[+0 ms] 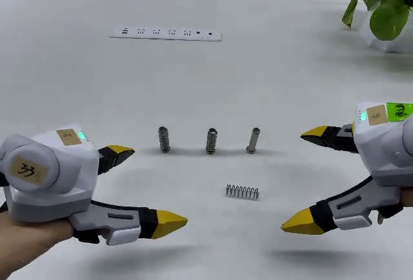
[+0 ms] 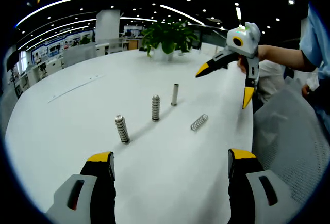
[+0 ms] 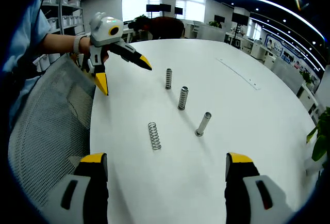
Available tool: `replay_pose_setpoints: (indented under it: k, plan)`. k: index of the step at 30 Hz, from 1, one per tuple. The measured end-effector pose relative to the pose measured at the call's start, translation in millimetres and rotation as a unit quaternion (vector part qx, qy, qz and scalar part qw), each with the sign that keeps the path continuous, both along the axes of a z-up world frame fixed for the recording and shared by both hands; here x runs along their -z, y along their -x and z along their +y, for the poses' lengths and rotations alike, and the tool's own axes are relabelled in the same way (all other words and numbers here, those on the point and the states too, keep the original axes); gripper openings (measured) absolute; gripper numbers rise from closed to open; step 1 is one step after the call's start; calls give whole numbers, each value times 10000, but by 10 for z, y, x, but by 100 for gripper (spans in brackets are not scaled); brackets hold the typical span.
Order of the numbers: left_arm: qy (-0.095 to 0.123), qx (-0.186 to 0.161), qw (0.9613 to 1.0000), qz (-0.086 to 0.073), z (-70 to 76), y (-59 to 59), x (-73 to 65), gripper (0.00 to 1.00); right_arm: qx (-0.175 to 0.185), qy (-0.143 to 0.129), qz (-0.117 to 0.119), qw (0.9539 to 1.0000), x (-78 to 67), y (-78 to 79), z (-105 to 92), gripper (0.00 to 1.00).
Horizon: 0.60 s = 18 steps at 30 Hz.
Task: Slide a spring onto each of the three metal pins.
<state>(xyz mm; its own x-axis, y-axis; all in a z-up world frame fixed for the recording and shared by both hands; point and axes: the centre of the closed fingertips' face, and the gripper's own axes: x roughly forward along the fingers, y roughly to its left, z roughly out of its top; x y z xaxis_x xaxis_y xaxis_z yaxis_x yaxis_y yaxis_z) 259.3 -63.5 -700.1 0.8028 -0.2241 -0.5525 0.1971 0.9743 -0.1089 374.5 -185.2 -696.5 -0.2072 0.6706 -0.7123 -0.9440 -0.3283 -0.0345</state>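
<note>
Three metal pins stand in a row on the white table. The left pin (image 1: 164,139) and the middle pin (image 1: 211,140) each carry a spring. The right pin (image 1: 253,140) is bare. A loose spring (image 1: 242,191) lies flat in front of the row, also seen as the loose spring (image 2: 199,122) and the loose spring (image 3: 153,135). My left gripper (image 1: 151,186) hovers open at the left, and my right gripper (image 1: 308,180) hovers open at the right, both with nothing between their jaws. The bare pin (image 3: 202,124) stands just ahead of the right gripper (image 3: 165,164).
A white power strip (image 1: 165,33) lies at the back of the table. A potted plant (image 1: 381,2) stands at the far right corner. A mesh chair (image 3: 46,126) sits by the table's near edge.
</note>
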Motion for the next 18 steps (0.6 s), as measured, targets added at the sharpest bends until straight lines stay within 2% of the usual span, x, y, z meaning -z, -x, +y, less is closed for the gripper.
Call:
replay_pose_setpoints:
  k: [6, 9, 10, 12, 14, 18]
  plan:
    - [-122, 317, 9994, 70, -124, -68, 31, 87, -11, -2, 3, 10000, -3, 10, -14, 96]
    - [-215, 473, 9986, 90, -168, -109, 42, 81, -3, 2, -2, 10000, -5, 8, -23, 96]
    - [-279, 560, 9980, 115, -185, -127, 52, 80, -2, 3, -1, 10000, -6, 8, -27, 96]
    - [-236, 628, 9977, 104, -225, -169, 48, 78, -4, 16, -4, 10000, -5, 7, -36, 96]
    - [-327, 753, 9965, 127, -257, -213, 52, 74, -2, 27, -5, 10000, -2, 4, -47, 96]
    - [-337, 975, 9946, 126, -346, -318, 39, 69, 14, 26, -7, 10000, -5, -6, -65, 96]
